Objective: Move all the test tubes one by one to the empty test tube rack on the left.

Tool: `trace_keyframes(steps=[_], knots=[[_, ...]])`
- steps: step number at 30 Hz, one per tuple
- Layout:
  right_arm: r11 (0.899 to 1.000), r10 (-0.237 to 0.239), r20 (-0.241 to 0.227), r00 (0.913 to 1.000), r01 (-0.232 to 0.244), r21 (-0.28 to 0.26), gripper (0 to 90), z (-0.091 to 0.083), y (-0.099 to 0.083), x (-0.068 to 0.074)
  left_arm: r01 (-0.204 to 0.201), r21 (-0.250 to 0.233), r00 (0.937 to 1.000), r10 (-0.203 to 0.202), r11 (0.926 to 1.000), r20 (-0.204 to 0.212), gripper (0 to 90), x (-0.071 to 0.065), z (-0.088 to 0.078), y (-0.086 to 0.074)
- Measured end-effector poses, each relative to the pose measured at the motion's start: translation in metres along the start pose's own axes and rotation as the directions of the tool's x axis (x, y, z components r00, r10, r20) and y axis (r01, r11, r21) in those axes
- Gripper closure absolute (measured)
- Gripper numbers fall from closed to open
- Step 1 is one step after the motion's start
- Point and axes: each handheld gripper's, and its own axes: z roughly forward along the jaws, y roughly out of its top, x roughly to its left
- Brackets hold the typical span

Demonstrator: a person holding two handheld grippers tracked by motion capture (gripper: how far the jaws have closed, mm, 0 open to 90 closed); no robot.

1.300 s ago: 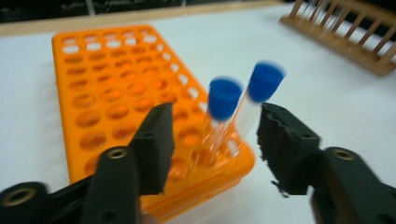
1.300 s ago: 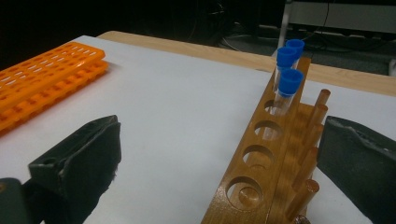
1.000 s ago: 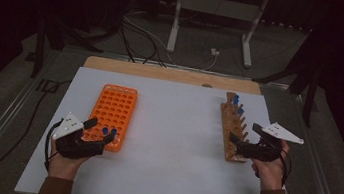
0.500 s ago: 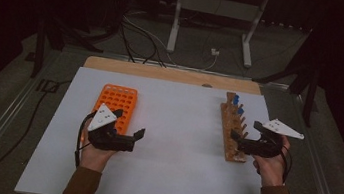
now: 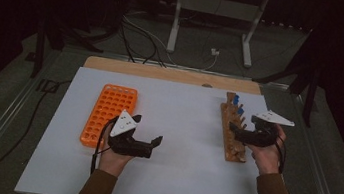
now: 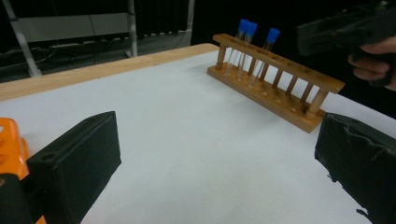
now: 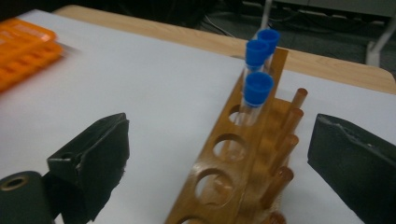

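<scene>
On white table top point(image 5: 189, 180), wooden edge point(image 5: 163, 72), dark room behind

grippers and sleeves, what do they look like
Both the left gripper and right gripper are black, each topped by a grey three-cornered plate, with a black cable trailing. Their jaws are blocky black pads, the edges a bit frayed. The person wears brown sleeves.

The high view looked forward and down on the desk point(image 5: 179, 178); both gripper views sat low and close, sharing the wooden rack point(image 6: 275, 88).
</scene>
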Motion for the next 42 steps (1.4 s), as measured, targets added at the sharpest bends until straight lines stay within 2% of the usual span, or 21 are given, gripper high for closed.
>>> trace_keyframes(steps=[4,6,9,12,14,16,21,27,33,42], knots=[[1.0,0.02,0.014,0.9997,-0.02,0.012,15.8,0.013,0.005,-0.007,-0.006,0.013,0.9999,0.006,0.9999,0.014,1.3,-0.005,0.004,-0.004],[0.999,0.023,0.005,0.9997,-0.024,0.024,22.4,0.019,0.007,-0.011,-0.007,0.02,0.9997,0.007,0.9998,0.024,1.3,-0.008,0.007,-0.005],[0.999,0.01,-0.001,0.9999,-0.01,0.038,41.2,0.025,0.009,-0.013,-0.015,0.031,0.9993,0.014,0.9994,0.035,1.3,-0.012,0.009,-0.007],[0.998,-0.025,0.022,0.9994,0.024,0.062,58.8,0.031,0.01,-0.012,-0.019,0.04,0.9989,0.017,0.999,0.045,1.4,-0.014,0.011,-0.008],[0.997,-0.039,0.023,0.999,0.038,0.073,67.6,0.035,0.009,-0.012,-0.019,0.043,0.9987,0.017,0.9989,0.048,1.3,-0.015,0.011,-0.009],[0.997,-0.036,0.03,0.9989,0.034,0.073,72.0,0.038,0.008,-0.012,-0.02,0.046,0.9986,0.018,0.9988,0.049,1.3,-0.015,0.012,-0.009],[0.997,-0.036,0.05,0.9981,0.033,0.069,76.2,0.042,0.01,-0.012,-0.014,0.046,0.9987,0.012,0.9989,0.05,1.3,-0.015,0.012,-0.01],[0.998,-0.008,0.055,0.9985,0.005,0.056,77.0,0.044,0.011,-0.015,-0.011,0.053,0.9987,0.008,0.9986,0.051,1.4,-0.015,0.014,-0.012],[0.999,0.03,0.048,0.9984,-0.031,0.014,77.2,0.034,0.016,-0.017,0.004,0.043,0.9988,-0.006,0.9991,0.049,1.3,-0.015,0.014,-0.013],[0.999,-0.017,0.043,0.9989,0.019,-0.042,77.3,0.01,0.042,-0.011,-0.001,0.044,0.9987,-0.001,0.999,0.052,1.3,-0.018,0.015,-0.013]])
